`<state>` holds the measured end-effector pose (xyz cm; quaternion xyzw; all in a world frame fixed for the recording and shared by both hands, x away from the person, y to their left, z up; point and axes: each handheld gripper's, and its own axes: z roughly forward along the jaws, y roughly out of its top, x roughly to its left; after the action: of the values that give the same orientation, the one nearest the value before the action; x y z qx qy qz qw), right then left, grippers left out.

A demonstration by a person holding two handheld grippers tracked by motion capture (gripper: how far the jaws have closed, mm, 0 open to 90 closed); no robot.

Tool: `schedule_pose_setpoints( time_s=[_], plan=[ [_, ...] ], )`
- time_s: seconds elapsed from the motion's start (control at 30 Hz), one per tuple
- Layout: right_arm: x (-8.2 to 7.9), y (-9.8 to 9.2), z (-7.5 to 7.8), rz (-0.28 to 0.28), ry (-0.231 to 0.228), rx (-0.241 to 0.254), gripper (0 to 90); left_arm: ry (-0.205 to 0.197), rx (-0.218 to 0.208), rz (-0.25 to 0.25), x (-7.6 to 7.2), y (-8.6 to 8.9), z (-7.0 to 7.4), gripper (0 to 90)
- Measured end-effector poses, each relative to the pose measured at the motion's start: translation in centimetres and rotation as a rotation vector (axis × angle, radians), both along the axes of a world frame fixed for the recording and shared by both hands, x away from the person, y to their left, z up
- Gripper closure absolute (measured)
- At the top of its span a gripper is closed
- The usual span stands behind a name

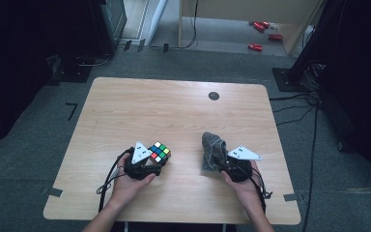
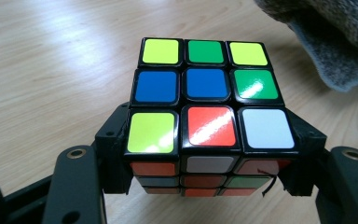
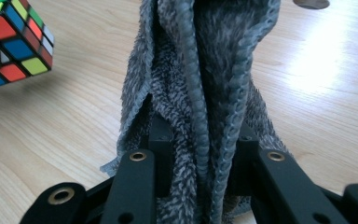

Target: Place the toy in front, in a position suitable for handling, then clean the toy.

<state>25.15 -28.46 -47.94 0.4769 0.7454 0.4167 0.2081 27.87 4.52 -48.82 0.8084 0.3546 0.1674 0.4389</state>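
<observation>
The left gripper was clamped on a colour puzzle cube, its two black jaws pressed against opposite side faces. The cube sat above the near left part of the wooden table; whether it touched the surface could not be told. In the left gripper view, the cube showed yellow, green, blue, red and white squares on top. The right gripper was closed on a bunched grey cloth at the near right of the table, well apart from the cube. In the right gripper view, the cloth rose in folds from between the jaws.
</observation>
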Motion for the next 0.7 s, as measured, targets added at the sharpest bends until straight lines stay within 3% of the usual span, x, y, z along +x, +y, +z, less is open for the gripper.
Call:
schedule_pose_setpoints(
  time_s=[0.2, 0.6, 0.7],
  plan=[
    [-0.3, 0.3, 0.3, 0.016, -0.006, 0.008, 69.9, 0.001, 0.016, -0.075, -0.4, -0.7, -0.4, 35.2],
    [-0.8, 1.0, 2.2, 0.045, -0.037, 0.087, 70.1, -0.003, 0.011, -0.107, -0.7, -1.8, -0.1, 35.2],
    [-1.0, 1.6, 2.7, 0.098, -0.034, 0.101, 70.6, -0.001, 0.024, -0.119, -0.8, -2.2, 0.1, 35.1]
  ],
)
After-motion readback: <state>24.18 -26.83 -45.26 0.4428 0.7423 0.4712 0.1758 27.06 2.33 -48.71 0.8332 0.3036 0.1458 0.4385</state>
